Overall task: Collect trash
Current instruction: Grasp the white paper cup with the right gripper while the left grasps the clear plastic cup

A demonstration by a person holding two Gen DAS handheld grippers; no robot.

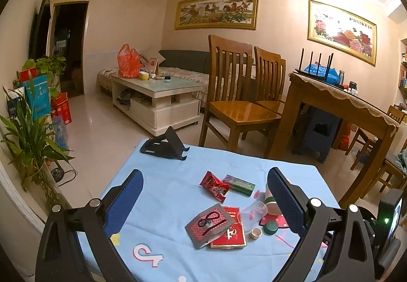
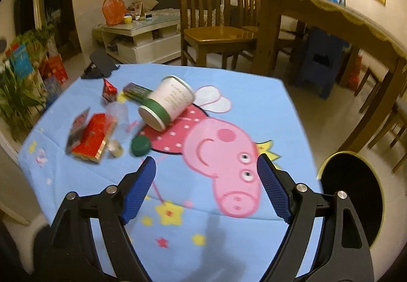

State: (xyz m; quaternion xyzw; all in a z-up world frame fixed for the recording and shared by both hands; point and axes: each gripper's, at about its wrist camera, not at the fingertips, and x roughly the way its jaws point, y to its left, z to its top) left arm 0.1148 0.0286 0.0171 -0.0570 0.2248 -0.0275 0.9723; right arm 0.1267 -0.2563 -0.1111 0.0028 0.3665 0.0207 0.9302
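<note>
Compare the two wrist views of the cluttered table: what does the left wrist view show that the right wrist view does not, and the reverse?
Only the left wrist view shows the ceiling and the potted plant sharply.

Only the right wrist view shows the whole paper cup lying on its side, the pig print, and a dark round bin beside the table.

Both show the red box, green cap, phone stand and open grippers.

Phone stand (image 1: 165,145), wooden chairs (image 1: 230,88)
</note>
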